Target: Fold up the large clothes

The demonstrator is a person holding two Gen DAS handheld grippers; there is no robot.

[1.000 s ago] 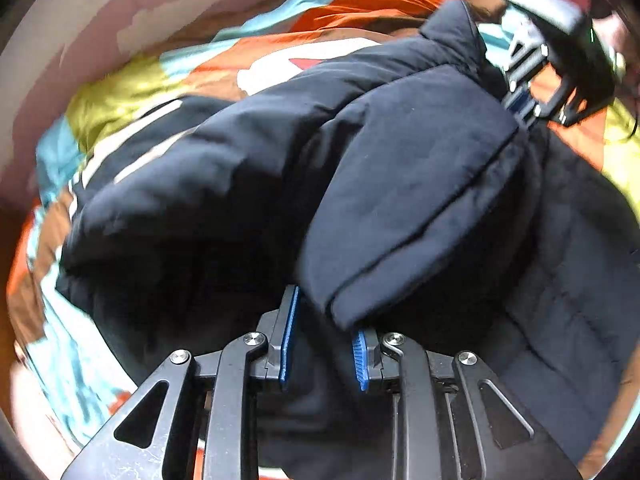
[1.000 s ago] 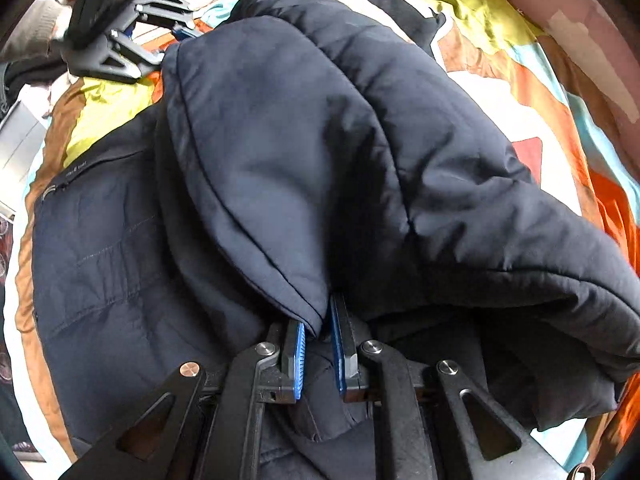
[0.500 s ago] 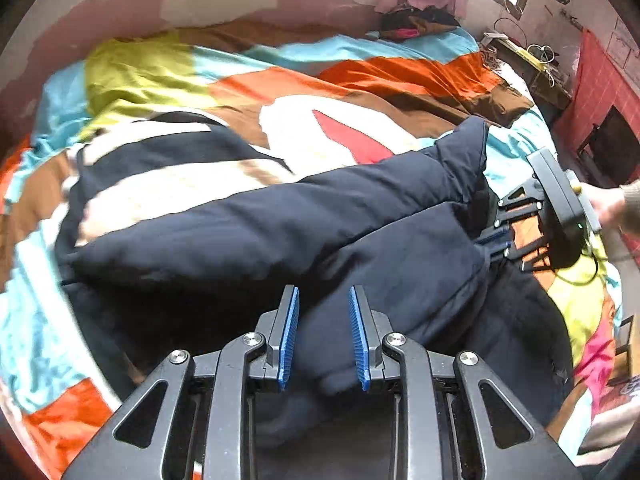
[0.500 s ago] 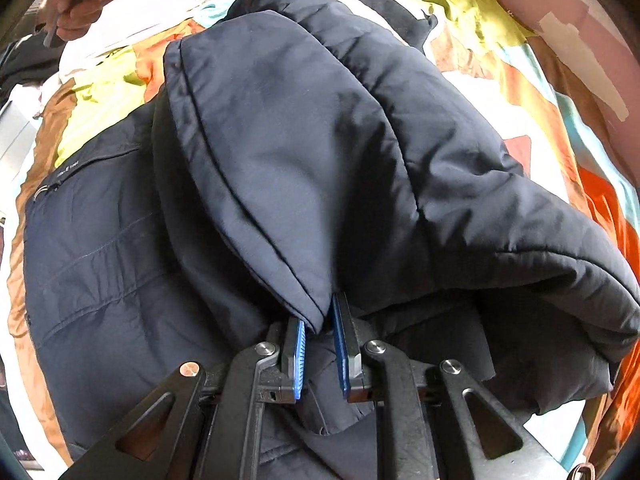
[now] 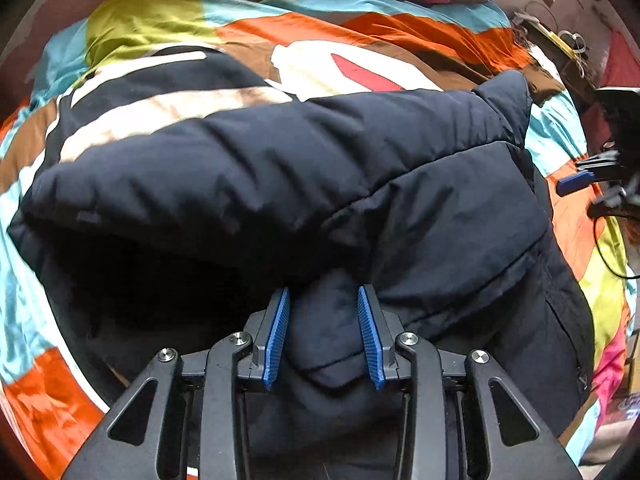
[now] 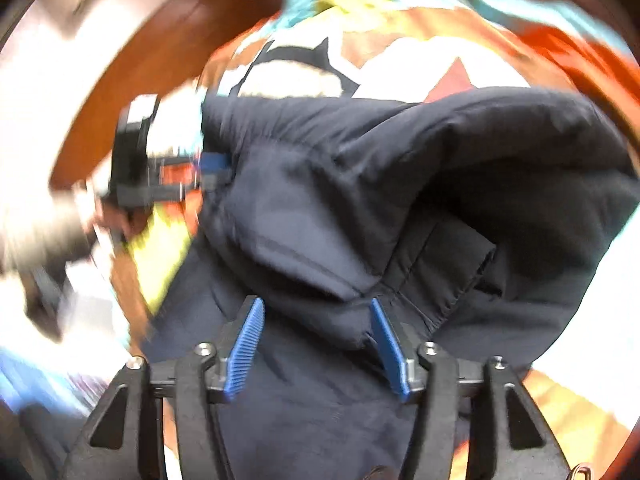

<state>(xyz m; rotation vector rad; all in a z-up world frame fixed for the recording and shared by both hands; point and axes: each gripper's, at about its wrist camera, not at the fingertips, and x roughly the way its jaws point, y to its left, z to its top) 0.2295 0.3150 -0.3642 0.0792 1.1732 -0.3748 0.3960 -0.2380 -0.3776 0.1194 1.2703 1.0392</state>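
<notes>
Bed: a quilt (image 5: 132, 28) in lime, orange, teal and white patches is seen spread under everything, with bare quilt at the left edge of the left wrist view.
Task's thing: a dark navy padded jacket (image 5: 280, 168) is laid across the middle of the bed, one puffy half doubled over the flatter body.
Left gripper (image 5: 324, 336): the jaws are opening at a narrow gap; a fold of the jacket's edge is seen between the blue pads, seemingly no longer pinched.
Right gripper (image 6: 318, 346): the jaws are opening wider; the folded hem sits between them, and the left pad is clear of the cloth.
Step in hand: the fold-over is judged just laid and is being let go.
Next move: both grippers are to be drawn clear, then a fresh edge is to be taken for the next fold.
Right wrist view: heavily blurred at the left.
</notes>
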